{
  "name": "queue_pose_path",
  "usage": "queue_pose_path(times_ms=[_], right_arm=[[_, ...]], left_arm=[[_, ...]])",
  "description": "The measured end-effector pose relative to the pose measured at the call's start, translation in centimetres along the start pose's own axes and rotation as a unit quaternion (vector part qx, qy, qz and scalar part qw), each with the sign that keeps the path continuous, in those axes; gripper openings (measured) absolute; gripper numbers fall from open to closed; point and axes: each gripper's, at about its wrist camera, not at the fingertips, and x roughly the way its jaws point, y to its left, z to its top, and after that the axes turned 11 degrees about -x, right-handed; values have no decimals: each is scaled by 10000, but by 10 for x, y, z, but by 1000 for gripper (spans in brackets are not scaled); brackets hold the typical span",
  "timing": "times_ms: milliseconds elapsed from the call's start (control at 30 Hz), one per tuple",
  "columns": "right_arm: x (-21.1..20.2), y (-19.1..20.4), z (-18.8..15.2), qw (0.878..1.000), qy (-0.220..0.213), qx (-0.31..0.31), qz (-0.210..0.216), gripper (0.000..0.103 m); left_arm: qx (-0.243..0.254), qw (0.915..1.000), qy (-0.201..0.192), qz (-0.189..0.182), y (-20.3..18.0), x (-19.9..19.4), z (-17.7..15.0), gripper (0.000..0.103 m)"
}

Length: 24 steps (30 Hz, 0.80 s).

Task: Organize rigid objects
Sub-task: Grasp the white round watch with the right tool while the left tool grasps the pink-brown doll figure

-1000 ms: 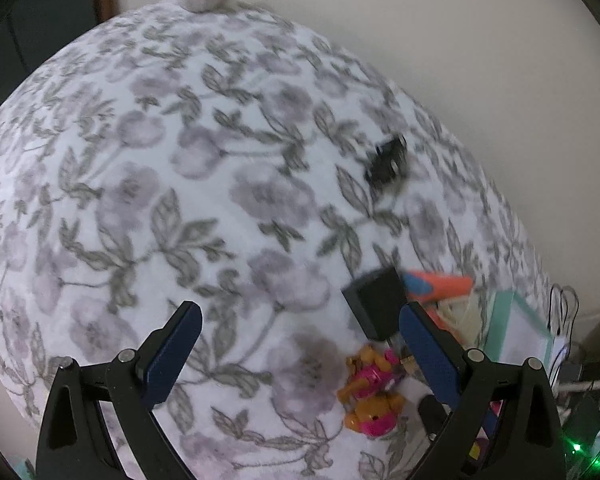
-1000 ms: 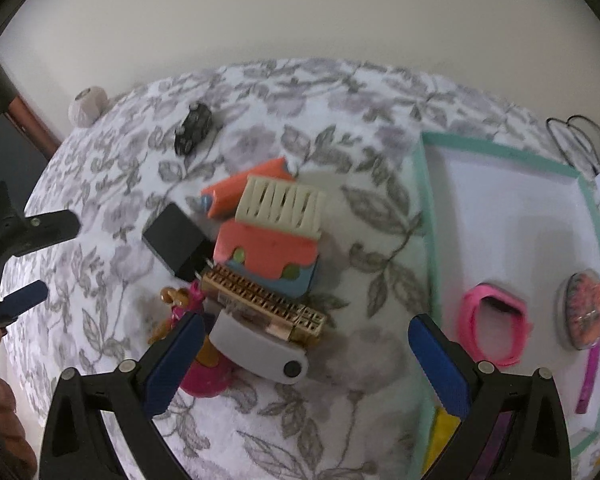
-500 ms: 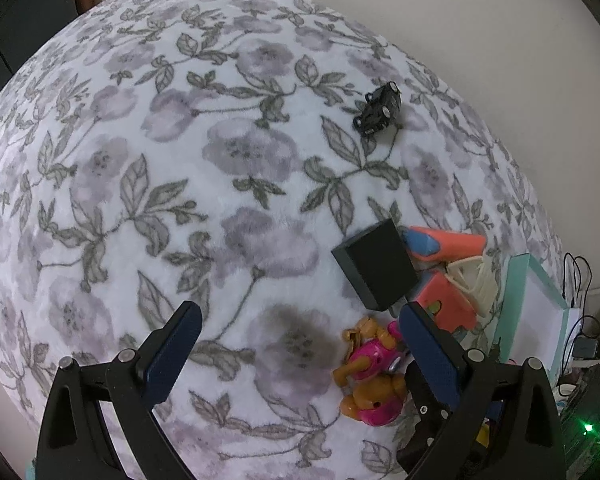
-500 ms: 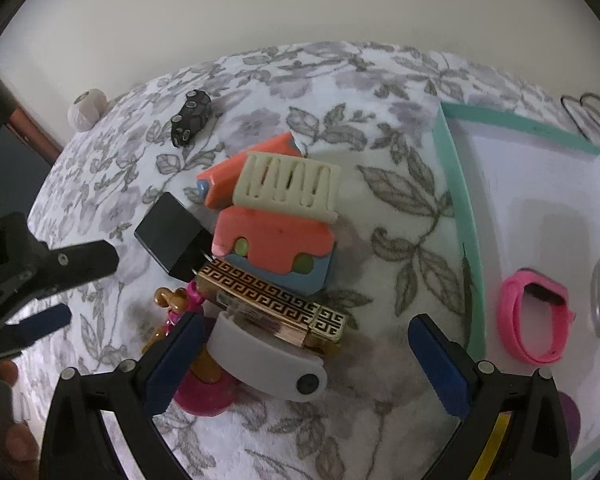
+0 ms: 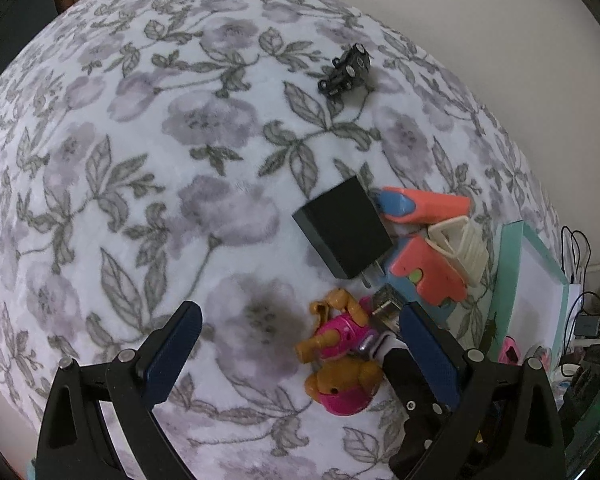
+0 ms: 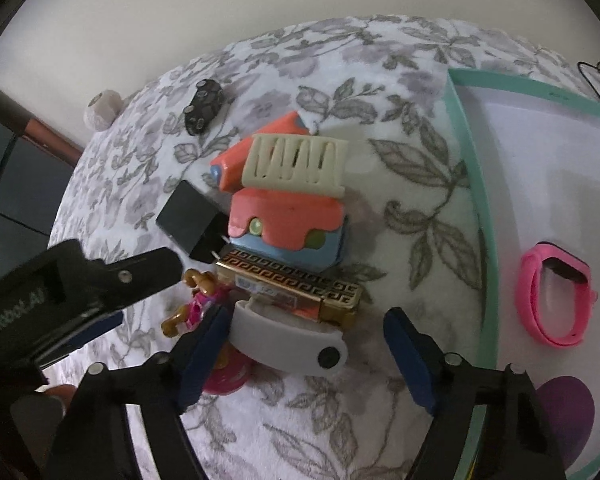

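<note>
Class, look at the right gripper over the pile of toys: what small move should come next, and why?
Probably finish closing the right gripper on the grey curved plastic piece: its fingers are closing with that piece between them, not yet pressing it.

- Soft, dim indoor light, with no hard glare in either view.
- Strong fisheye bulge rounds the floral blanket [image 5: 148, 168]; black vignette fills the corners.
- A diffuse grey shadow lies beside the pink toy figure [image 5: 340, 364].
- In the right wrist view, the left gripper [image 6: 80, 300] near the edge is motion-blurred; the centre stays sharp.
</note>
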Motion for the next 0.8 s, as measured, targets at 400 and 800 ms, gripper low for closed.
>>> queue_pose_path(times_ms=[400,800], right_arm=[[0,-1,-1,9993,74,-46,366,65],[1,-1,-3,9986,125,-53,515,64]], left_arm=[[-2,9993,384,-5,-5,23,-9,94],[128,9986,472,-201,-19,31,-22,49]])
